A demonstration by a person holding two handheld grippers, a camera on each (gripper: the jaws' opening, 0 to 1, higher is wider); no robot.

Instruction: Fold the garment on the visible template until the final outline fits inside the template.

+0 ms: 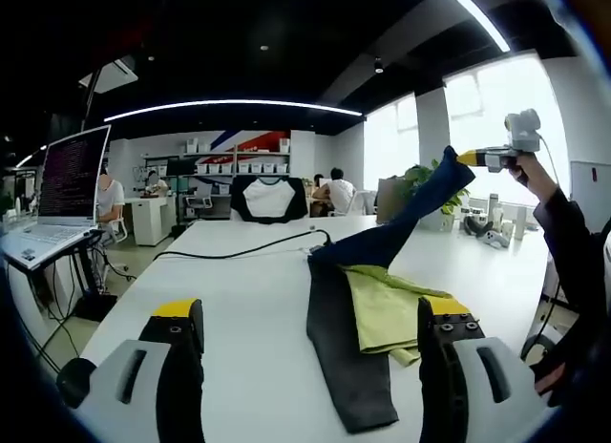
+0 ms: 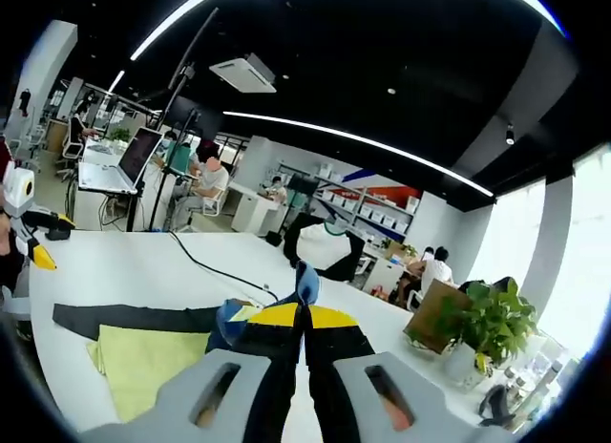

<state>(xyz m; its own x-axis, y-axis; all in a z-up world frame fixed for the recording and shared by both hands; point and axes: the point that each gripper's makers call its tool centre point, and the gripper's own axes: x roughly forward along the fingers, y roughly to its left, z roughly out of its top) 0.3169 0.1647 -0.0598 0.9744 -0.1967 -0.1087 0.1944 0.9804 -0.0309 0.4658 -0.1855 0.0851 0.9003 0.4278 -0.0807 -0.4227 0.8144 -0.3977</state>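
Right tongs (image 1: pixel 465 158) lifting garment (image 1: pixel 387 242) off table (image 1: pixel 239 300), left tongs (image 1: pixel 310 352) agape

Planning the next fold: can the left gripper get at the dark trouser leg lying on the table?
Probably yes: the left gripper is open, and the dark trouser leg lies flat between its jaws with nothing covering that end.

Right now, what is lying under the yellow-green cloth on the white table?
Under the yellow-green cloth lies a dark grey garment strip, visible along its left side on the white table. How far that strip continues beneath the cloth is covered, as is any template.
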